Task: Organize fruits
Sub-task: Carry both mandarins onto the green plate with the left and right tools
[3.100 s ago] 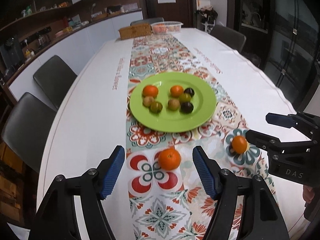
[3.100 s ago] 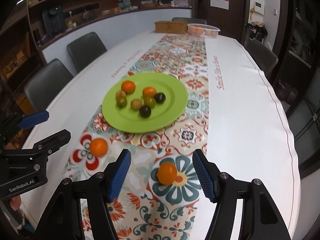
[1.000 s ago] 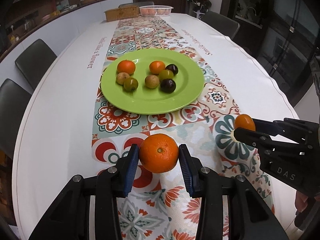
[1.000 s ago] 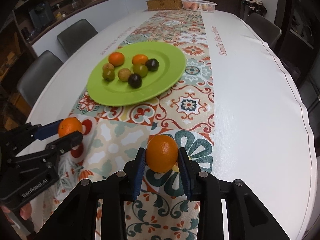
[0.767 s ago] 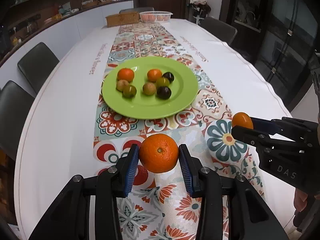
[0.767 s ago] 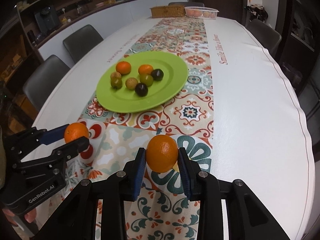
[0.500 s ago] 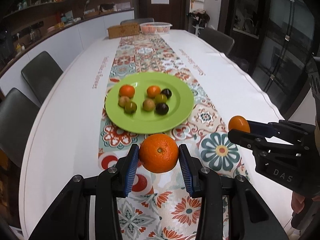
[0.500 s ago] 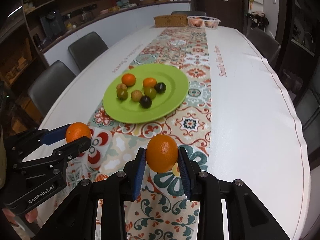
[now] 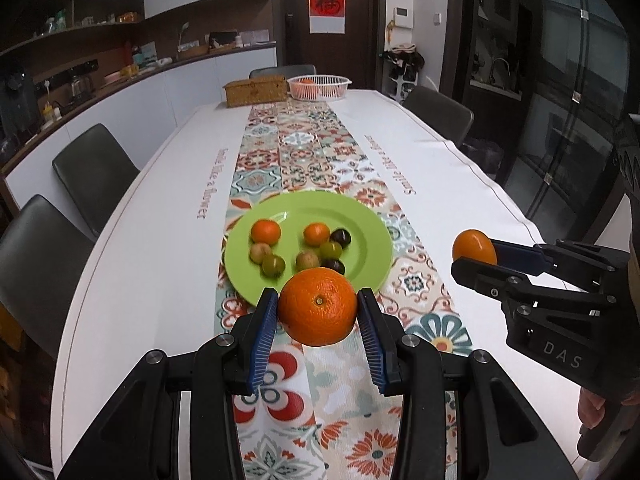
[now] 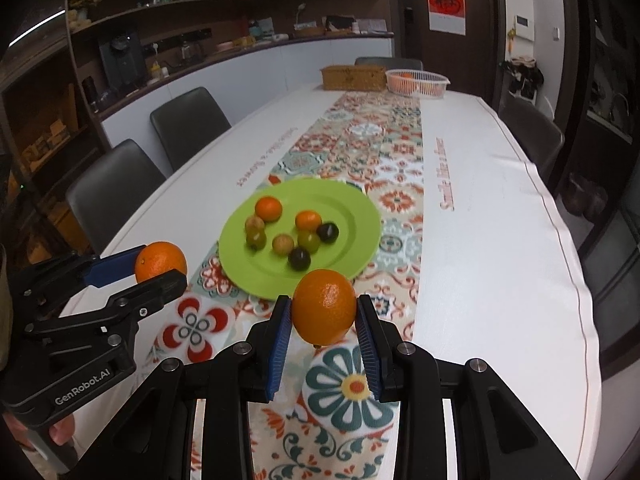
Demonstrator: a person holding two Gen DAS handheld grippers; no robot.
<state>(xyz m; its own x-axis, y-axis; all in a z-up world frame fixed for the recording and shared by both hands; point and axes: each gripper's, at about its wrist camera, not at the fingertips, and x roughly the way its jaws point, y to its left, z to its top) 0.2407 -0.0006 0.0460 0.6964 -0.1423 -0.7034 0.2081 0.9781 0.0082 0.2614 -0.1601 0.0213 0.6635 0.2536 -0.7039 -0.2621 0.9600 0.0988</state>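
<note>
My left gripper (image 9: 318,314) is shut on an orange (image 9: 317,306) and holds it above the patterned table runner, short of the green plate (image 9: 370,252). My right gripper (image 10: 323,318) is shut on a second orange (image 10: 324,306), also held in the air near the plate (image 10: 360,236). The plate holds two small oranges and several small green, tan and dark fruits. The right gripper with its orange (image 9: 474,247) shows at the right of the left wrist view. The left gripper's orange (image 10: 161,261) shows at the left of the right wrist view.
A long white table (image 9: 160,240) carries the runner. A wicker box (image 9: 256,91) and a white basket (image 9: 319,87) with orange fruit stand at the far end. Grey chairs (image 9: 94,172) line the left side; another (image 9: 438,114) stands at the right.
Both grippers closed on their oranges, then lifted them off the runner. Over the last second they have risen higher and tilted up, with the plate now farther below.
</note>
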